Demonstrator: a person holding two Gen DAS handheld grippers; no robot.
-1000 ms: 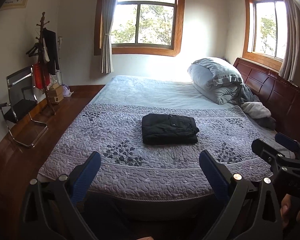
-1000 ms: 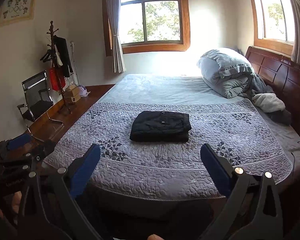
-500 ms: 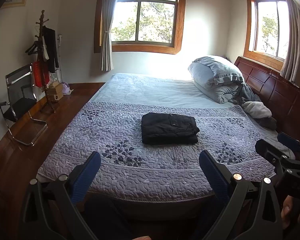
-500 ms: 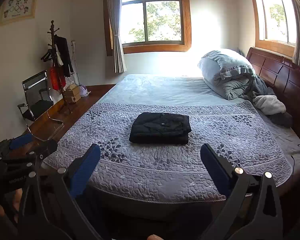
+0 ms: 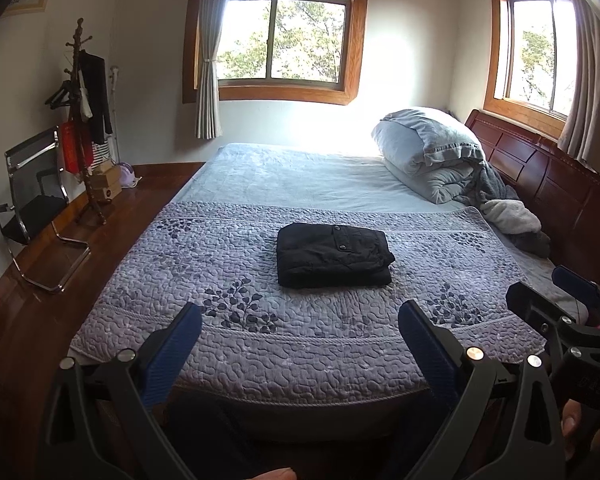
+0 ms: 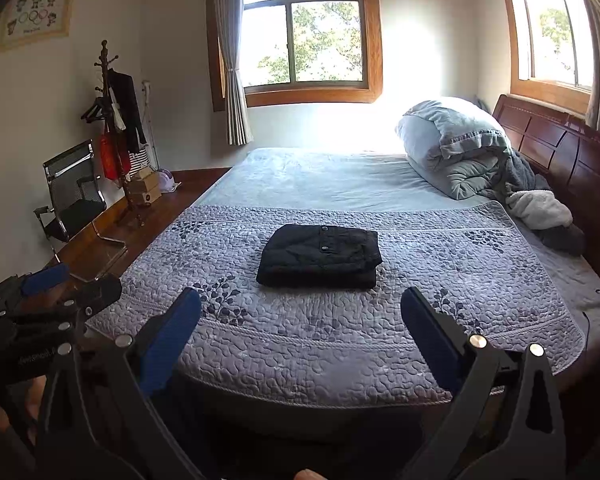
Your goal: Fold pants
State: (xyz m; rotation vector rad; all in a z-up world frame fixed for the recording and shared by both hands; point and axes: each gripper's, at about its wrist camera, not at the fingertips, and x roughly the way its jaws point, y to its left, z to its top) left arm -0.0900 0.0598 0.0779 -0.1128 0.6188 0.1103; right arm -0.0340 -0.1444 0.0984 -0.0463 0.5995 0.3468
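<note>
1. I am seeing the pants (image 5: 334, 255) lying as a compact black stack on the quilt (image 5: 260, 320), about mid-bed; by my judgement the folding is looking done.
2. I am holding the left hand-held gripper (image 5: 300, 332) with its fingers spread wide and gripping nothing, back at the near edge of the bed (image 5: 300, 176) and well apart from the pants; the right hand-held gripper (image 6: 300, 320) is likewise gaping wide and carrying nothing, also well short of the stack.
3. What I am watching for: reaching in again could be dragging a finger under the top layer and spilling the stack; the right-hand end of the stack is showing loose layered edges, so a nudge there could be undoing it.
4. The quilt is looking soft and textured; pressing down could be rucking it and tilting the stack.
5. The two grippers are sitting near each other at the foot; swinging either sideways could be knocking one into the other.
6. Room for moving: the quilt is lying open on every side of the pants; the duvet (image 5: 432, 152) and grey clothes (image 5: 508, 216) are crowding the far right by the headboard (image 5: 560, 184); the chair (image 5: 36, 200) and coat rack (image 5: 80, 128) are standing well off to the left on the floor, so pulling straight back is looking safest to me.
</note>
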